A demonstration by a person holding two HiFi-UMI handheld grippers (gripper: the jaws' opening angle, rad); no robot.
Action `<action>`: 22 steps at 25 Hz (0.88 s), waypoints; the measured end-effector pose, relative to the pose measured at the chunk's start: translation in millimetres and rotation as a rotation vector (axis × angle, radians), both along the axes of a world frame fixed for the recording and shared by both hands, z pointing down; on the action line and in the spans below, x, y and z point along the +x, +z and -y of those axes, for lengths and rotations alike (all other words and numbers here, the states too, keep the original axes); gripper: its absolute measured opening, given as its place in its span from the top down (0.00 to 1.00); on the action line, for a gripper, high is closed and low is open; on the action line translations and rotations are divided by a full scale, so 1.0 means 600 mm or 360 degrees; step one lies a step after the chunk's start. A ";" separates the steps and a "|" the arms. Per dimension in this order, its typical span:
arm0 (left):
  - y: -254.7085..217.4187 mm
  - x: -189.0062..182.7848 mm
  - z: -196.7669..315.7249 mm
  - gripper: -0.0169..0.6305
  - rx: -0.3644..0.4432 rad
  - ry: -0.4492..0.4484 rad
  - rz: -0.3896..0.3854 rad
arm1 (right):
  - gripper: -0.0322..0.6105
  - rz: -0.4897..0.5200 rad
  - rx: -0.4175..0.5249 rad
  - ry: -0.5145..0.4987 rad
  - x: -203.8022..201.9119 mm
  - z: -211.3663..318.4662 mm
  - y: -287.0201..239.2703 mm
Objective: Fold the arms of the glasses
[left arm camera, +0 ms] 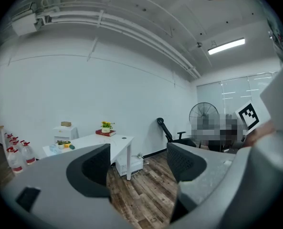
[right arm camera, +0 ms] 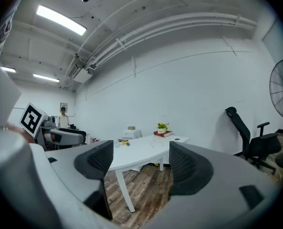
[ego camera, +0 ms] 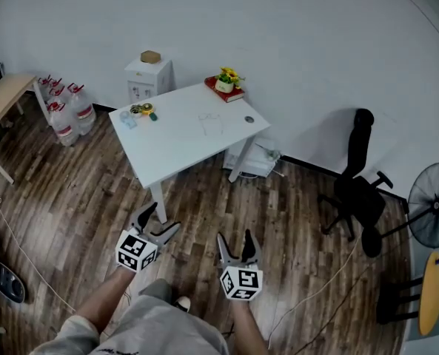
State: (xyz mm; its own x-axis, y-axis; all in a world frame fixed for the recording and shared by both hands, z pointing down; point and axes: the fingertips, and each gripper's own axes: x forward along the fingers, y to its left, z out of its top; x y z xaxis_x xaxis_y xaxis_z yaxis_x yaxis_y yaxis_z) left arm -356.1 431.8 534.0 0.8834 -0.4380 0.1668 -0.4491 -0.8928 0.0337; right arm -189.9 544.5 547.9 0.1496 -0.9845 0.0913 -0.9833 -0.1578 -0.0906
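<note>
White-walled room, wood-plank floor [ego camera: 71, 191]. Glasses [ego camera: 212, 123] flat on white table [ego camera: 178, 150], near the middle of the top, thin and pale, too small to tell how the arms are set. At 1 o'clock from glasses, on the far corner: potted plant [ego camera: 226, 78] on red book [ego camera: 232, 93]. At 9 o'clock, near the table's left end: small cluster of yellow-green bits [ego camera: 141, 111]. Off the table at 11 o'clock: white cabinet [ego camera: 149, 78] against the wall, brown box [ego camera: 150, 56] on top. Further out at 9 o'clock: water bottles [ego camera: 65, 108] on the floor. At 4 o'clock, well apart: black chair [ego camera: 358, 187], then fan [ego camera: 434, 214] at the frame edge.

At 6 o'clock from the table, well short of it: left gripper [ego camera: 162, 217] and right gripper [ego camera: 235, 237], side by side, pointed at the table. Jaws of both spread wide, nothing between them, holding nothing.
</note>
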 end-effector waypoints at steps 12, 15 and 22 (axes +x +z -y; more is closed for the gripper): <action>0.005 0.109 0.177 0.43 -0.0061 -0.0034 -0.0069 | 0.40 -0.0012 0.0018 -0.0032 0.101 0.152 -0.014; 0.007 0.157 0.246 0.43 -0.0080 -0.0012 -0.0068 | 0.40 -0.0013 -0.0009 -0.0003 0.149 0.210 -0.012; -0.010 0.265 0.444 0.43 -0.0062 0.0095 -0.0024 | 0.41 0.0003 0.0004 0.0064 0.257 0.397 -0.043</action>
